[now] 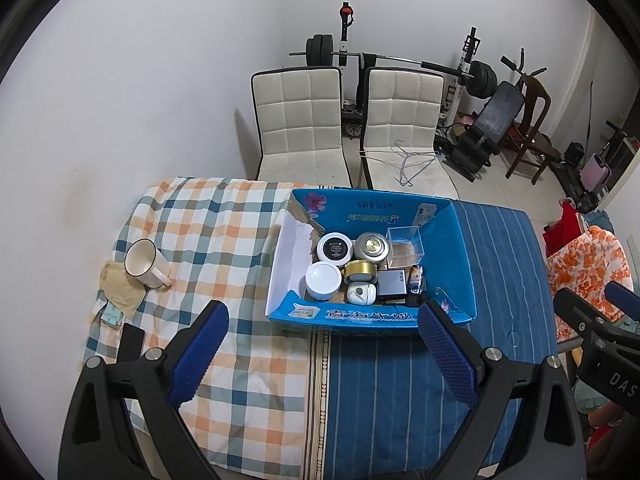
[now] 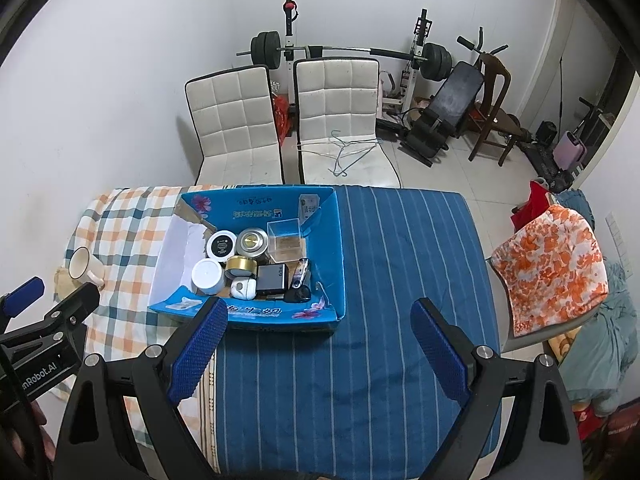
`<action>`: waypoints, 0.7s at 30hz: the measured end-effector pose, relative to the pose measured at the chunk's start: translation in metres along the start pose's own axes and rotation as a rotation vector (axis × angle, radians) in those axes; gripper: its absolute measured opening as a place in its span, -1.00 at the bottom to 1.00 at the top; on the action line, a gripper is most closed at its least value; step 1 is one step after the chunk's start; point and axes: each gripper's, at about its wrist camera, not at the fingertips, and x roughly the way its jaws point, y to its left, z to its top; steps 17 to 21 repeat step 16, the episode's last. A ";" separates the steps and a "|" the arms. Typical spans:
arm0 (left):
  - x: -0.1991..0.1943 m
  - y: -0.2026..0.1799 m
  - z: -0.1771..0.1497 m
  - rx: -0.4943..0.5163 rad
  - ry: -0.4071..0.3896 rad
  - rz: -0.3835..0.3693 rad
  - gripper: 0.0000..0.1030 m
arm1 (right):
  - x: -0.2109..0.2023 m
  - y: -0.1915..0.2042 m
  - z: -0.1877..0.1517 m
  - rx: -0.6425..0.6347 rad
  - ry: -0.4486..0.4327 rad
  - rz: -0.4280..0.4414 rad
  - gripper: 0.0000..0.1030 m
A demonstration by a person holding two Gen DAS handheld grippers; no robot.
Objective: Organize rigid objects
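— How do the two tools stand?

— The left gripper (image 1: 322,322) has its blue-padded fingers (image 1: 200,354) spread wide with nothing between them. It hangs above the cloth-covered table (image 1: 400,392), just short of the near wall of the blue box (image 1: 464,248). The right gripper (image 2: 318,320) is spread just as wide and equally unloaded, over the blue striped cloth (image 2: 400,280), its left pad overlapping the box's near wall in that view.

— And the things to be sorted?

— They sit packed in the right half of the box. At the back: a white jar with a black lid (image 1: 335,247), a silver round tin (image 1: 372,246), and a clear plastic cube (image 1: 405,243). Nearer: a white-lidded jar (image 1: 323,280), a gold tin (image 1: 361,271), a small white rounded item (image 1: 361,293), a dark flat case (image 1: 391,283), and a small printed pack (image 1: 416,278). The left half shows the bare white floor of the box.

— Anything outside the box?

— A white mug (image 1: 145,264) lies tipped on the checked cloth (image 1: 224,240), well apart to the left, beside a beige rag (image 1: 120,286). Behind the table stand two white padded chairs (image 1: 298,124), with wire hangers (image 1: 408,162) on the right one.
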 end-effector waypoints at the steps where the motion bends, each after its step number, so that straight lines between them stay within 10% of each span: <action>1: 0.000 0.001 0.000 0.001 0.001 0.001 0.88 | -0.002 0.000 -0.001 -0.002 -0.001 0.001 0.84; 21: -0.003 0.000 -0.003 -0.001 -0.003 0.002 0.88 | -0.008 0.004 -0.006 -0.006 -0.004 0.011 0.84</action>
